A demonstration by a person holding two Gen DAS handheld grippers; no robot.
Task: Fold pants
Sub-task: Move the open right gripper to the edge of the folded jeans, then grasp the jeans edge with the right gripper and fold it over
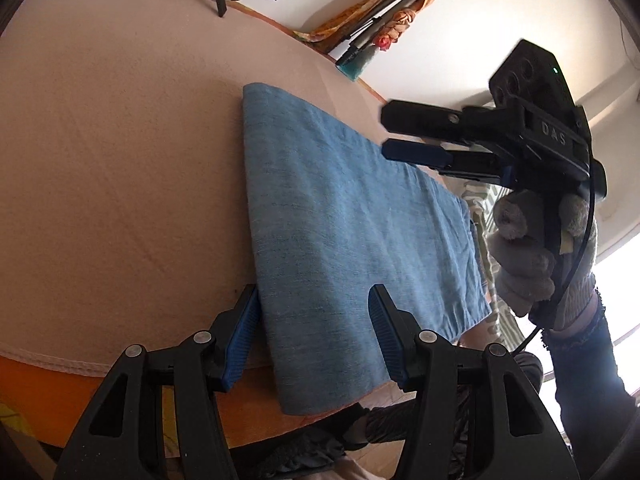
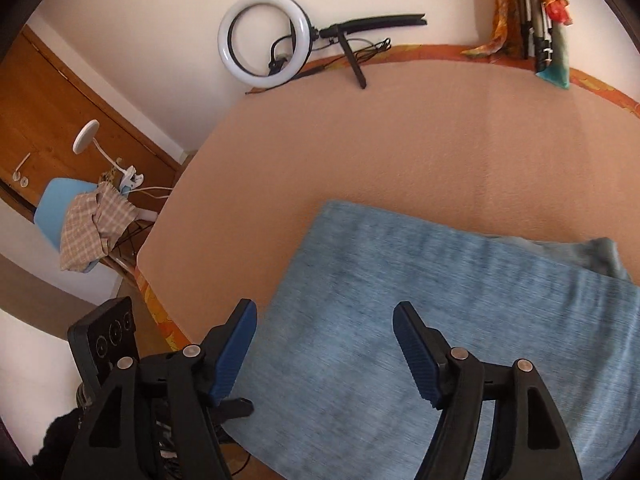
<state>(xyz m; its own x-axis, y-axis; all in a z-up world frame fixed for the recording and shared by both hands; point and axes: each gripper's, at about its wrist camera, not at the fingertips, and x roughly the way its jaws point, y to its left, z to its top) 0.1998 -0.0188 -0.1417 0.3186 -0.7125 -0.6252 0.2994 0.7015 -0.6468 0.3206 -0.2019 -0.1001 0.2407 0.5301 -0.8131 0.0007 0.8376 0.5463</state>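
Observation:
The blue pants [image 1: 344,232] lie folded into a long flat strip on the peach-covered table [image 1: 120,160], one end hanging over the near edge. My left gripper [image 1: 312,300] is open and empty, its jaws straddling that near end from above. My right gripper [image 1: 384,132] shows in the left wrist view, held in a gloved hand above the far right side of the pants, with its jaws apart. In the right wrist view the right gripper [image 2: 324,316] is open and empty over the pants [image 2: 440,320], and the cloth is blurred.
A ring light on a tripod [image 2: 264,40] lies at the table's far edge. Rolled colourful cloth and poles [image 1: 380,24] lean in the corner. A blue chair with a checked cloth [image 2: 88,216] stands beyond the table's left side. The table's orange edge [image 1: 48,376] is near.

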